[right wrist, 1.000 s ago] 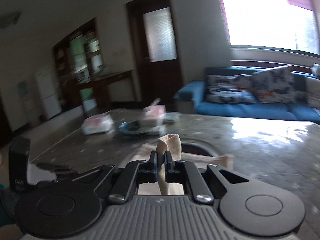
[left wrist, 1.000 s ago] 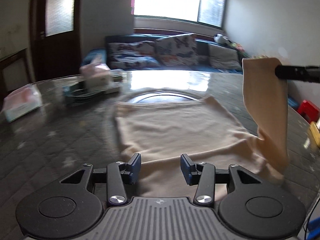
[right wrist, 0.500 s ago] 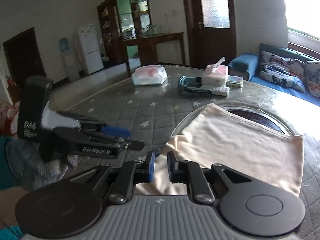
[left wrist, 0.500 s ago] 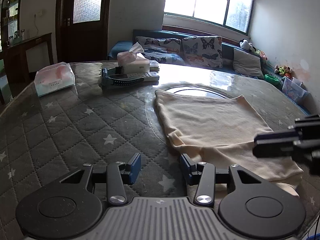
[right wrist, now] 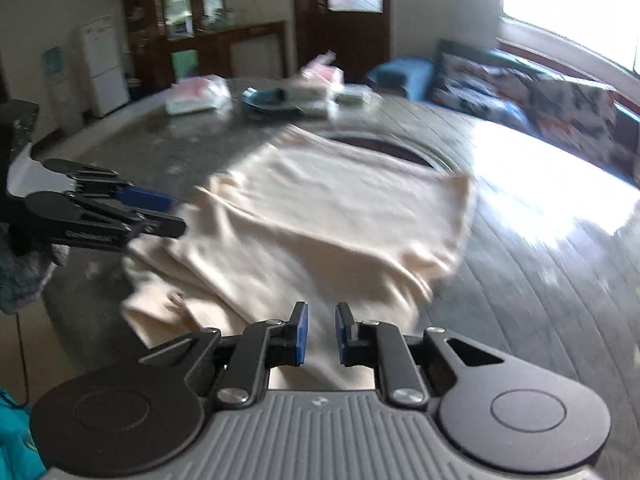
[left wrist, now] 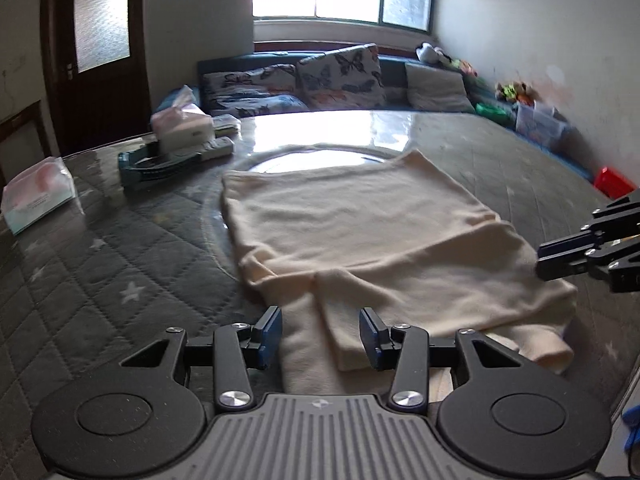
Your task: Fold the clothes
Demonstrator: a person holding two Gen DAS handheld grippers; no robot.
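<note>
A cream, soft knitted garment [left wrist: 352, 232] lies spread on the dark grey quilted tabletop [left wrist: 92, 264] with its pale star pattern, filling the middle of the left wrist view. Its far edge overlaps a round glass inset in the tabletop, and its near part is folded over in layers, with a folded flap running toward the lower centre of the frame.

The left hand-held gripper [left wrist: 320, 338] sits at the bottom centre of that view, its blue-padded jaws spread apart. The folded flap of the garment lies below and between them, but the pads do not press on it.

The right hand-held gripper [right wrist: 320, 334] appears at the bottom centre of the right wrist view, which is blurred. Its jaws have just been opening and stand a narrow gap apart, with cream cloth [right wrist: 320, 216] showing beneath the gap and nothing pinched. In the left wrist view the same gripper [left wrist: 560, 258] enters from the right edge, just beside the garment's right border.

Toward the upper left of the left wrist view a pink-and-white tissue box [left wrist: 182, 126] stands on a dark teal tray [left wrist: 160, 162], and a soft plastic pack of tissues [left wrist: 38, 194] lies near the left edge, both well apart from the garment.
</note>
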